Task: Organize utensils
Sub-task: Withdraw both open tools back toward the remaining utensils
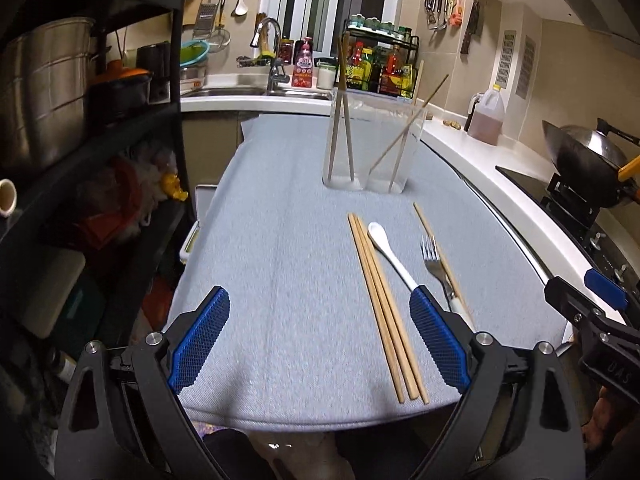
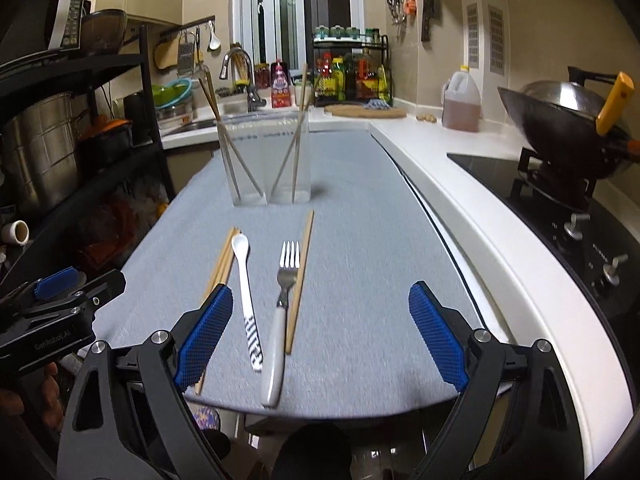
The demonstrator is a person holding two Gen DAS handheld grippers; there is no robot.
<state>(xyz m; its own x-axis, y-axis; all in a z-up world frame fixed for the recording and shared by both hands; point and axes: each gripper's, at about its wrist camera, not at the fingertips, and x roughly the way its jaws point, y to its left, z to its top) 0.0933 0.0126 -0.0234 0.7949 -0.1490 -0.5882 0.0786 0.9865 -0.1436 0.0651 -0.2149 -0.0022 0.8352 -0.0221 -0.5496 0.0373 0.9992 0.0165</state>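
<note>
A clear two-compartment holder stands upright on the grey mat, with two chopsticks in each compartment. On the mat lie three chopsticks side by side, a white spoon, a fork with a white handle and a single chopstick. My left gripper is open and empty above the mat's near edge, left of the utensils. My right gripper is open and empty, the spoon and fork between its fingers.
A black shelf rack with a steel pot stands on the left. A sink and tap and a bottle rack are behind. A white counter, oil jug, hob and wok are on the right.
</note>
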